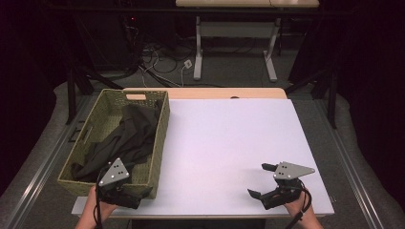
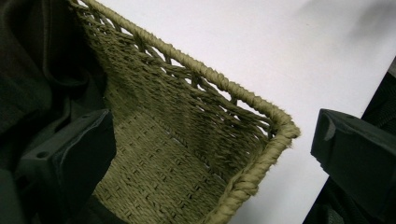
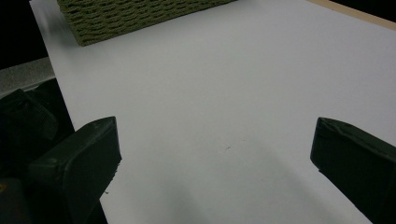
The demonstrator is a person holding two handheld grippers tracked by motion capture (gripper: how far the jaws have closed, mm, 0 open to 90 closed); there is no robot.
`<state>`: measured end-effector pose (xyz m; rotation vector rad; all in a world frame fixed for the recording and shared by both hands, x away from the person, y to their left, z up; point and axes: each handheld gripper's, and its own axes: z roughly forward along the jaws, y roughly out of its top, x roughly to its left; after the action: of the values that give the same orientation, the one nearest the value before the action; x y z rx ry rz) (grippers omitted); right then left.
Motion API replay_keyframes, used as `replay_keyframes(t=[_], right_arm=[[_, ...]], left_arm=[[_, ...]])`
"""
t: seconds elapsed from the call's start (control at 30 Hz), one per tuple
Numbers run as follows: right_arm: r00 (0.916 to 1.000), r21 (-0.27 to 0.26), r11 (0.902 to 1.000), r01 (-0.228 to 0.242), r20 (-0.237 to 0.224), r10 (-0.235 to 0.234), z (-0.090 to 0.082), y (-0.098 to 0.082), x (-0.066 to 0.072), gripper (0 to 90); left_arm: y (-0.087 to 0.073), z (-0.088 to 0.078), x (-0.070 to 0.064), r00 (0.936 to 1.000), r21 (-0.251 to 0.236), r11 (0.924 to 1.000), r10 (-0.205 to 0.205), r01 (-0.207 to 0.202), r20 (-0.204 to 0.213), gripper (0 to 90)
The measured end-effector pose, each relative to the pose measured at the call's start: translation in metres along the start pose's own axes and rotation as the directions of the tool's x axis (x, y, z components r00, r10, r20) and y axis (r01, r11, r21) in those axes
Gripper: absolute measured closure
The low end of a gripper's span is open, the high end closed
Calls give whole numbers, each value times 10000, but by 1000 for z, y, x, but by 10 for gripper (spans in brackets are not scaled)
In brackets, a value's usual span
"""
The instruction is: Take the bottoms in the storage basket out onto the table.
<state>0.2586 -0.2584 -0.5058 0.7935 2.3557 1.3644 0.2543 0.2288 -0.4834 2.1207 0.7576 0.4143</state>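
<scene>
Setting: a white table (image 1: 229,143) seen from above, with a person's forearms coming in from the bottom edge, one gripper in each hand.

Basket: a woven, olive-green basket (image 1: 160,143) stands on the left part of the table, long side running away from the person, with a handle slot in its far wall.

Cloth: a dark cloth (image 1: 129,136) lies crumpled inside the basket, spread from the far right corner down toward the near left corner, with one fold rising to the right rim.

Left gripper: the left gripper (image 1: 125,196) sits at the near end of the basket, just at its near right corner. In the left gripper view its jaws stand wide apart and straddle that corner: one jaw is inside the basket next to the cloth (image 2: 42,70), the other is outside over the white table. The braided rim of the basket (image 2: 261,107) runs between them. The jaws press on nothing.

Right gripper: the right gripper (image 1: 263,181) is low over the near right part of the table, well apart from the basket, pointing left. Its jaws are spread wide with bare table (image 3: 224,102) between them, and it holds nothing. The near corner of the basket (image 3: 130,18) shows at the top of the right gripper view.
</scene>
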Motion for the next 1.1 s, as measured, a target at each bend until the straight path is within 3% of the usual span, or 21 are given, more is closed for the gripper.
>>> replay_keyframes(t=[0.5, 0.77, 1.1], right_arm=[[10000, 147, 9999, 84, -52, -83, 1, 0, -1, 15], [10000, 123, 9999, 76, -34, -76, 1, -1, -1, 16], [9999, 241, 9997, 90, -60, -88, 2, -1, -1, 17]], left_arm=[[4, -10, 7, 9993, -103, 9997, -215, 212, -309, 1], [6, -12, 10, 9996, 48, 9998, -171, 172, -244, 1], [6, -18, 16, 9990, -149, 9995, -296, 291, -325, 1]])
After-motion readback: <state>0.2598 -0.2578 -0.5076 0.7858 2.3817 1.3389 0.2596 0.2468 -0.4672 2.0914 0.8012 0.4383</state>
